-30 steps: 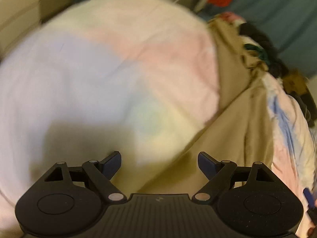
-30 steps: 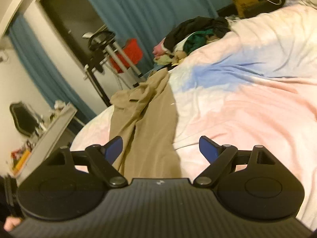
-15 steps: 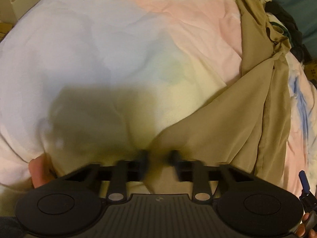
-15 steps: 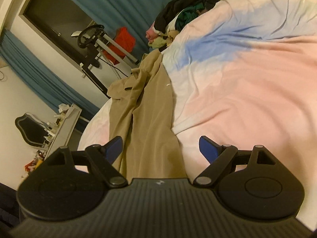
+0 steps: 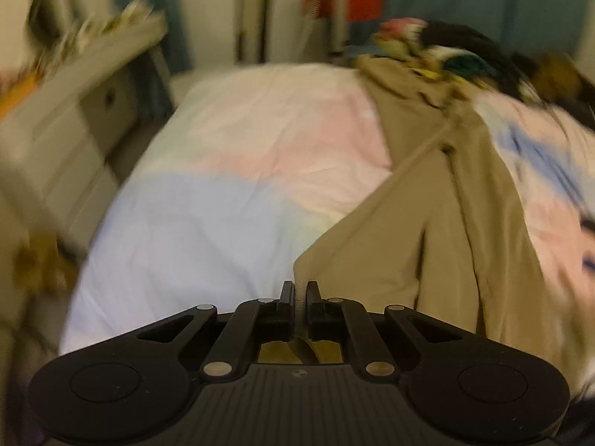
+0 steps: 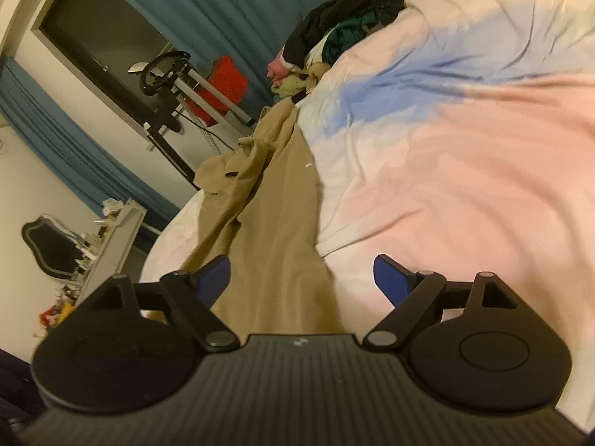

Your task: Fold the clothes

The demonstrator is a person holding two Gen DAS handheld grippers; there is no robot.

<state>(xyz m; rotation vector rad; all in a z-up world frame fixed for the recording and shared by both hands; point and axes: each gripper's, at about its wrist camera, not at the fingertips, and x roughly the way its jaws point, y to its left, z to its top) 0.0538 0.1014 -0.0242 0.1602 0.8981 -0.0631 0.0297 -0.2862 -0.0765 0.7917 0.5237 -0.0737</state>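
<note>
Tan trousers (image 5: pixel 427 223) lie stretched along the pastel bedspread (image 5: pixel 223 200); they also show in the right wrist view (image 6: pixel 275 230). My left gripper (image 5: pixel 299 290) is shut on the near hem of one trouser leg and holds it slightly raised. My right gripper (image 6: pixel 301 278) is open and empty, its blue fingertips (image 6: pixel 390 278) astride the near end of the other trouser leg, just above the cloth.
A pile of mixed clothes (image 6: pixel 334 41) sits at the far end of the bed. A white drawer unit (image 5: pixel 67 119) stands to the left of the bed. A metal stand with a red box (image 6: pixel 223 85) stands before teal curtains (image 6: pixel 223 0).
My left gripper came down to the trouser hem, closed on it, and lifted, so its view swung up to the room. My right gripper stayed open and tilted down over the trousers.
</note>
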